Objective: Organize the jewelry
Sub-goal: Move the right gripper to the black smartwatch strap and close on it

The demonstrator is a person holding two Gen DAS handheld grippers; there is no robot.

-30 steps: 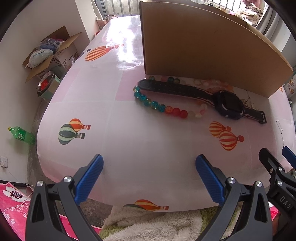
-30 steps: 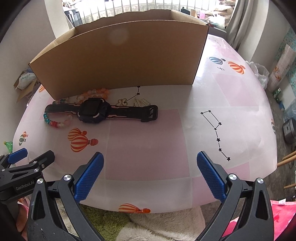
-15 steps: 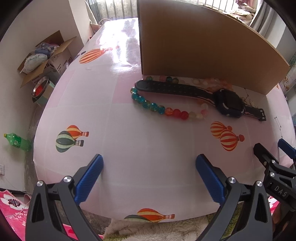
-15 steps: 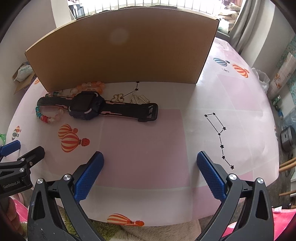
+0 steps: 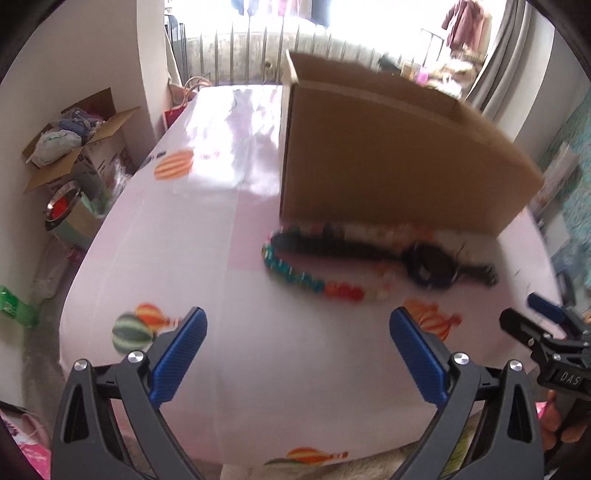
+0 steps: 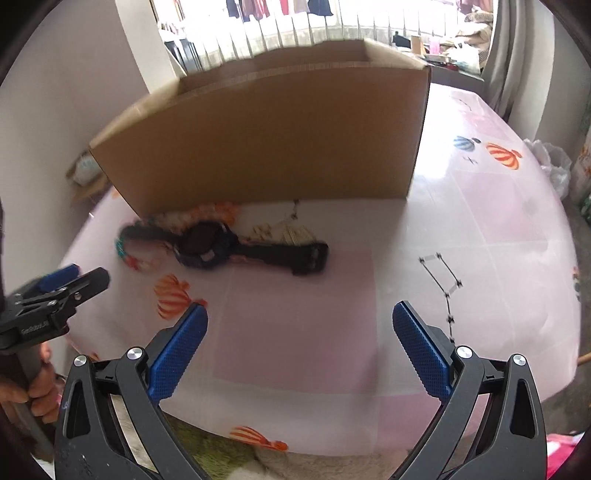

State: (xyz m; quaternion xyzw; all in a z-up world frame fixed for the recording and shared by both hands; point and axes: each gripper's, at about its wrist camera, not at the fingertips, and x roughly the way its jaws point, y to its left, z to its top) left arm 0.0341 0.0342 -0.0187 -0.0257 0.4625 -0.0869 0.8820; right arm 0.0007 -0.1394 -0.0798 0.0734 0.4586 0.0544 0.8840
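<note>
1. Left tongs (image 5: 297, 330) are held apart, nothing gripped, above the worktop (image 5: 229, 258).
2. Right tongs (image 6: 299, 325) are likewise apart and empty.
3. Watch (image 6: 207, 245) is laid across the bead bracelet (image 5: 314, 282), just before the cardboard box (image 6: 280, 140); both views are blurred.

Light: bright daylight through a railed window (image 5: 258, 48) at the back, glare on the tabletop.
Walls: plain white (image 5: 85, 55) on the left.
Curtain: grey (image 6: 517, 55), hung at the right.
Table: covered by a pink cloth (image 6: 480, 206) printed with balloons.
Floor, left: open carton (image 5: 74, 136) of bags, metal bowl (image 5: 61, 201), green bottle (image 5: 14, 306).
Laundry: hung outside the window (image 6: 280, 7).
</note>
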